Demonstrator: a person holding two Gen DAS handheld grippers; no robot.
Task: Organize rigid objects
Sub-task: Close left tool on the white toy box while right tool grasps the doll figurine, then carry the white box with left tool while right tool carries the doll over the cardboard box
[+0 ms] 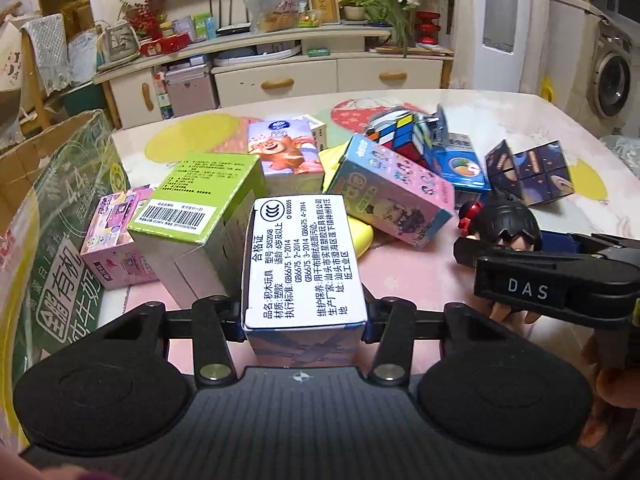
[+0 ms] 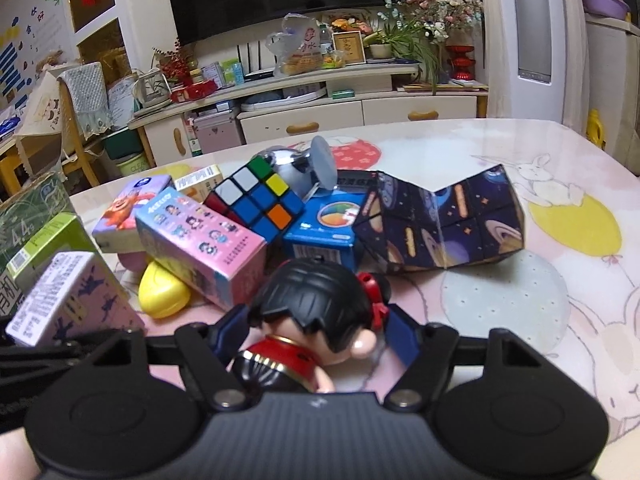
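A small toy box [image 1: 304, 256] with a white printed label on top sits between the fingers of my left gripper [image 1: 304, 326], whose blue pads press on its two sides. The same box [image 2: 68, 296] shows at the far left of the right wrist view. A doll figure [image 2: 312, 296] with black hair, a red bow and a red collar lies between the fingers of my right gripper [image 2: 316, 328], with the pads against its head. From the left wrist view the right gripper [image 1: 500, 248] reaches in from the right, with the doll's head [image 1: 508, 220] in its jaws.
On the pink table [image 2: 520, 320] lie a green box [image 1: 208, 184], a small pink box [image 1: 116, 240], a pink-and-blue box [image 2: 200, 236], a Rubik's cube [image 2: 256, 200], a blue box [image 2: 324, 228], a starry folding cube [image 2: 448, 220] and a yellow piece [image 2: 164, 292]. An open carton [image 1: 60, 200] stands at left.
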